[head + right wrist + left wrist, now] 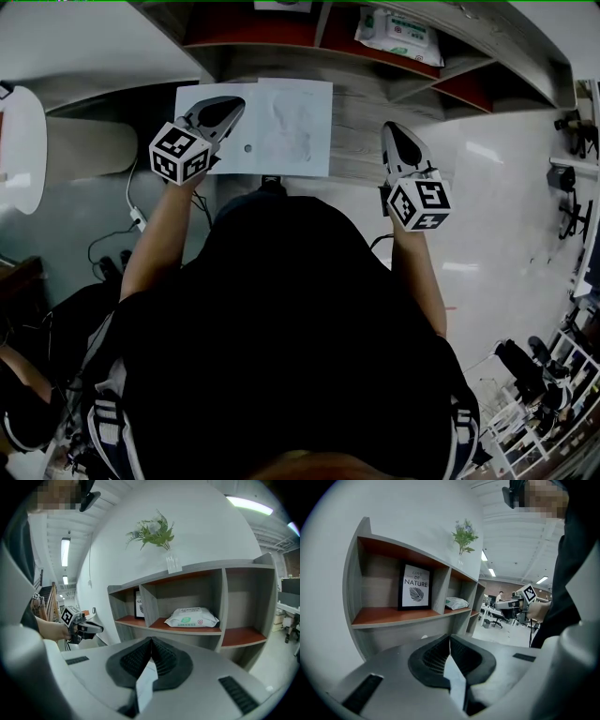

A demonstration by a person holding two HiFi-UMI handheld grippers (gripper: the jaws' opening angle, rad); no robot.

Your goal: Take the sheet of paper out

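Observation:
White paper with a faint grey drawing lies flat on the wood-grain surface below the shelf unit. It looks like two overlapping leaves. My left gripper hovers over the paper's left part, jaws shut, with nothing clearly held. The paper is hidden in the left gripper view. My right gripper is to the right of the paper, apart from it, its jaws shut and empty. Each gripper shows in the other's view: the right gripper and the left gripper.
The shelf unit stands just behind the paper. It holds a framed leaf print and a pack of wipes. A glass vase with a plant stands on top. Cables lie on the floor at the left.

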